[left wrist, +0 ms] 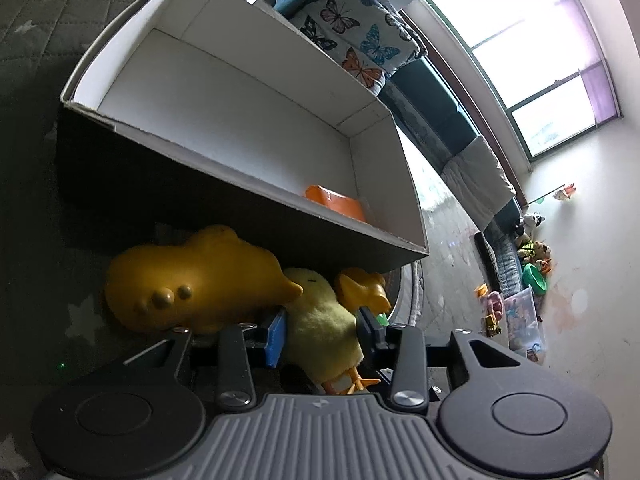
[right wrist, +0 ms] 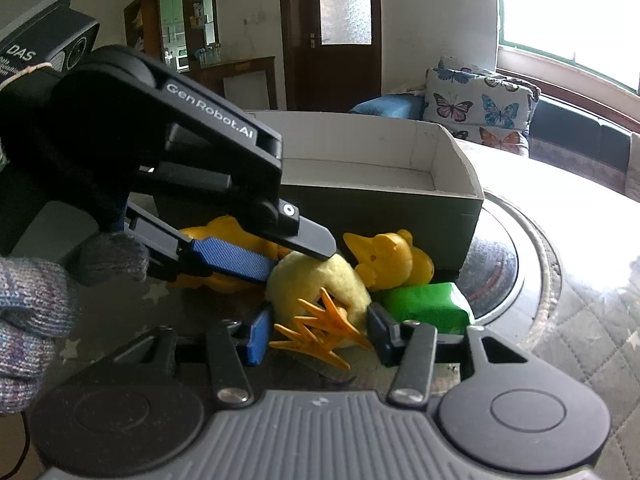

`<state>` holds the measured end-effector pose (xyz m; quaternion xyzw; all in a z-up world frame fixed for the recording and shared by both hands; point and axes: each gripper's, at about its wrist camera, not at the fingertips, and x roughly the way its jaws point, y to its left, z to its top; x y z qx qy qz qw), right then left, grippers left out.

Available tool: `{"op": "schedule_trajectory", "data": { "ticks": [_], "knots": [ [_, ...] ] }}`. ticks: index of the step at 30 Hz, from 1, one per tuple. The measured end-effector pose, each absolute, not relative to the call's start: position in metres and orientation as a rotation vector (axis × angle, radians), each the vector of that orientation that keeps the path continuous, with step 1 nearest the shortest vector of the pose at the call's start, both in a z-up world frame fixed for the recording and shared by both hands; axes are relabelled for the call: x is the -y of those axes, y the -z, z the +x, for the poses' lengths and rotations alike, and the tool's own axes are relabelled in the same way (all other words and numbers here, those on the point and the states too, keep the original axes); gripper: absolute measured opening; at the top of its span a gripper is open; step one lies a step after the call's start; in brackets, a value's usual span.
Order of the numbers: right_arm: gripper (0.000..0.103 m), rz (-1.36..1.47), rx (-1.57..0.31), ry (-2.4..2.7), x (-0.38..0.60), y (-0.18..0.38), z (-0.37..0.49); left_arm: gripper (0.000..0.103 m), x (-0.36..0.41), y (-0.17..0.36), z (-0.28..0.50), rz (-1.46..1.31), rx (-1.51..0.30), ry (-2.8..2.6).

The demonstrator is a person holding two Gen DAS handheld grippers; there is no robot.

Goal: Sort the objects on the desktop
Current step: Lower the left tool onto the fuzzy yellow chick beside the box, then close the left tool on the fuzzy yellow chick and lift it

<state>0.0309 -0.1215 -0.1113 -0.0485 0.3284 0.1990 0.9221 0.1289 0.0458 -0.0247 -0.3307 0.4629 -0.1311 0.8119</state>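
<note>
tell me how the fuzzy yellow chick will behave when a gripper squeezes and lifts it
The fuzzy yellow chick looks like soft plush, so it will probably squash between the fingers rather than resist. Its fuzzy surface likely grips well against the left gripper pads. It seems light, and the thin orange feet may dangle or flex when lifted.

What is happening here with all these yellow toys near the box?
A person with a gripper in each hand is sorting toys beside a box. Both the left gripper and the right gripper have their fingers on either side of the plush chick, which lies on the table. A large yellow toy, a small yellow duck and a green block lie next to it. An orange item is already in the box.
</note>
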Motion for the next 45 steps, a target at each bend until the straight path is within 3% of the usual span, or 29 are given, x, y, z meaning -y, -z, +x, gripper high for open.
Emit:
{"op": "schedule_trajectory", "data": {
  "ticks": [15,28,45],
  "knots": [
    [0.05,-0.128,-0.661,-0.383,0.122,0.112,0.014,0.05,-0.04,0.029,0.121,-0.708,-1.009,0.268],
    [0.05,-0.132,-0.657,-0.396,0.125,0.11,0.007,0.051,-0.043,0.039,0.127,-0.751,-1.061,0.254],
    [0.048,-0.103,-0.51,-0.439,0.124,0.061,0.044,0.046,-0.039,-0.05,0.144,-0.576,-0.831,0.276]
  ]
}}
